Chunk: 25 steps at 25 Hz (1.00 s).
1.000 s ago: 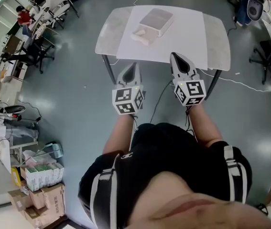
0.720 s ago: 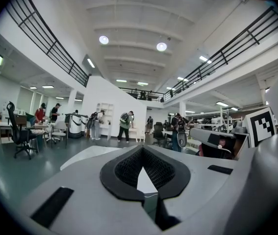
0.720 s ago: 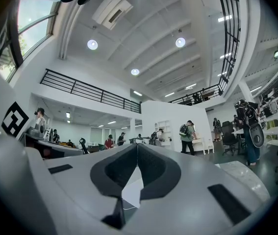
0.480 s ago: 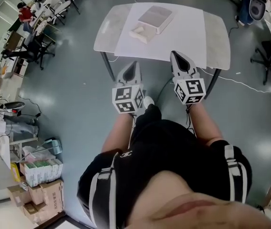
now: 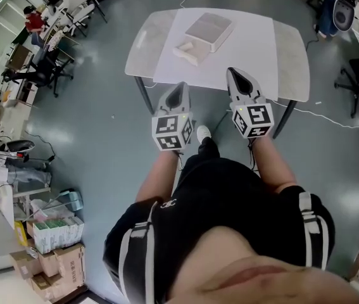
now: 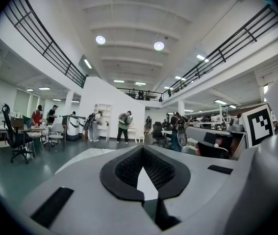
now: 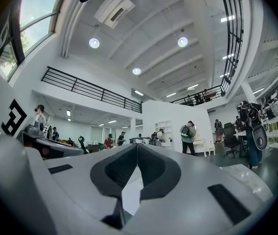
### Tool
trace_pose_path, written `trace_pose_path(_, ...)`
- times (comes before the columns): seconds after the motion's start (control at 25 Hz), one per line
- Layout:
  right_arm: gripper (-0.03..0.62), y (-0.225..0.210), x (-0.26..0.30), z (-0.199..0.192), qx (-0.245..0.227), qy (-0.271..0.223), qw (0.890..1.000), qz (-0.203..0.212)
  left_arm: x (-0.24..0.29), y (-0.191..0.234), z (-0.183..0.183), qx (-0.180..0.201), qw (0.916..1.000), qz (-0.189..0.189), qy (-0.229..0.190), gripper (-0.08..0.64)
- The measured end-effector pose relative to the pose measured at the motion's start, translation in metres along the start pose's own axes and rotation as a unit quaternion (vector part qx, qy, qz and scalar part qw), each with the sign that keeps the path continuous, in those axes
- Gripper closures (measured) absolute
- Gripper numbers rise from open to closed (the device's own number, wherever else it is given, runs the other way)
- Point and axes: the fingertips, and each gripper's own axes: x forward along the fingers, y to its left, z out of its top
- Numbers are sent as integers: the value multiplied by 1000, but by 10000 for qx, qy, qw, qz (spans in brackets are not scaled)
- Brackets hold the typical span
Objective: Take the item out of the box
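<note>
Head view, white table on grey floor, box atop

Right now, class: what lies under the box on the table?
A white sheet covering the table's middle lies under the box. Its inside cannot be seen.

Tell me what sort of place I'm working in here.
Probably a big open lab or workshop hall: a railed mezzanine overhead, office chairs and stacked cartons along the edge, and a white table with the box.
</note>
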Motion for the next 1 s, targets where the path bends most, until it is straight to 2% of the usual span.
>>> trace_pose_path(0.44, 578, -19, 75, -3, -123, 19, 9998, 165, 65, 45, 6, -148, 9998, 100, -19, 546)
trace_pose_path(1.0, 578, -54, 192, -29, -29, 288, 9991, 295, 170, 113, 9, -254, 9992, 198, 235, 546)
